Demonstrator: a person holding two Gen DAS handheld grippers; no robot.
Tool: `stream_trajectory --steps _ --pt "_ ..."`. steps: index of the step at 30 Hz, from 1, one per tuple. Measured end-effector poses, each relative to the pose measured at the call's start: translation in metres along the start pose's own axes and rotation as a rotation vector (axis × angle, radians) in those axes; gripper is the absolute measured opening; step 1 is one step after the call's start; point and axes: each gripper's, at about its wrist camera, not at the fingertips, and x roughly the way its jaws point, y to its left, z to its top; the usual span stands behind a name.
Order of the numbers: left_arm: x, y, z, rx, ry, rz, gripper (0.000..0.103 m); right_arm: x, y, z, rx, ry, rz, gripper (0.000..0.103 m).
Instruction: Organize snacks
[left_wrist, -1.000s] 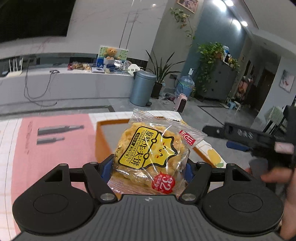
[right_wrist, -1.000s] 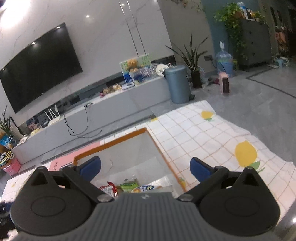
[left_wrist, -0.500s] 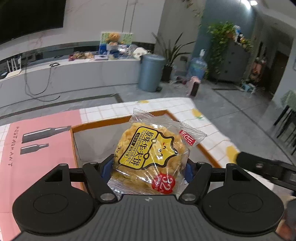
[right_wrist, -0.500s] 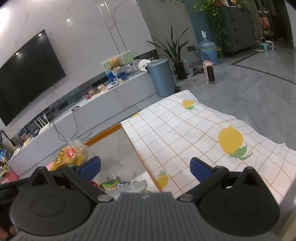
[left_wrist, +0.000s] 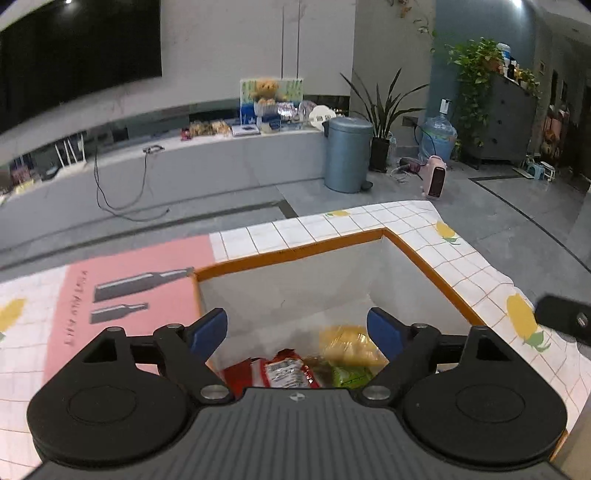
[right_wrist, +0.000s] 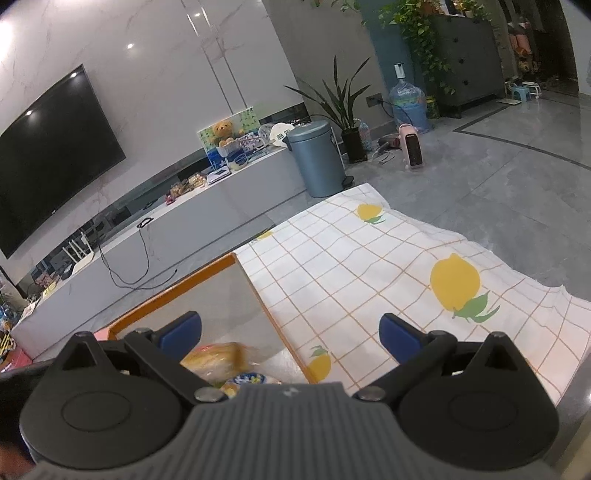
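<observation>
The left gripper (left_wrist: 297, 326) sits at the bottom centre of its view with its jaws opening wide; nothing is pressed between the blue pads (left_wrist: 208, 328), which stand apart over the open box (left_wrist: 295, 253). Below and beyond the pads, the yellow snack pack (left_wrist: 347, 345) lies blurred inside the box, right of centre, clear of both pads. Beside it, at the lower middle of the frame, lie a red pack (left_wrist: 284, 371) and a green pack (left_wrist: 349, 374). The box has an orange rim and pale inner walls. A pink mat (left_wrist: 133, 295) lies to its left, and a checked lemon-print cloth (left_wrist: 491, 291) surrounds it. At the right edge a dark part of the right gripper (left_wrist: 563, 319) shows. In the right wrist view, the right gripper (right_wrist: 290, 330) is spread wide with nothing between its pads, over the box edge and cloth (right_wrist: 369, 266). The yellow pack (right_wrist: 218, 356) appears at lower left inside the box (right_wrist: 173, 295). Farther off, in the upper half of both views, stand a grey-blue bin (left_wrist: 347, 153), a low white bench (left_wrist: 207, 166), and a wall television (right_wrist: 51, 155).
</observation>
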Motion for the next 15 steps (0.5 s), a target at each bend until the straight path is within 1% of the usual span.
stream_trajectory --steps 4,6,8,10,13,15 --pt "-0.046 0.003 -0.004 -0.011 -0.058 0.031 0.1 -0.007 0.007 0.003 -0.039 -0.009 0.025 0.1" --pt "-0.066 0.002 -0.002 -0.019 -0.064 0.026 0.1 -0.014 0.011 0.003 -0.038 0.004 0.056 0.1" --pt "-0.09 0.004 -0.003 -0.031 -0.052 0.041 0.1 -0.023 0.016 -0.002 -0.055 0.051 0.096 0.1" --pt "-0.113 0.006 -0.003 -0.03 -0.056 0.066 0.1 -0.036 0.023 -0.016 -0.106 0.119 0.113 0.1" --pt "-0.149 0.009 -0.011 -0.033 -0.069 0.088 0.1 -0.059 0.034 -0.041 -0.188 0.172 0.092 0.1" --pt "-0.169 0.01 -0.018 -0.045 -0.051 0.104 0.1 -0.079 0.045 -0.056 -0.246 0.204 0.074 0.1"
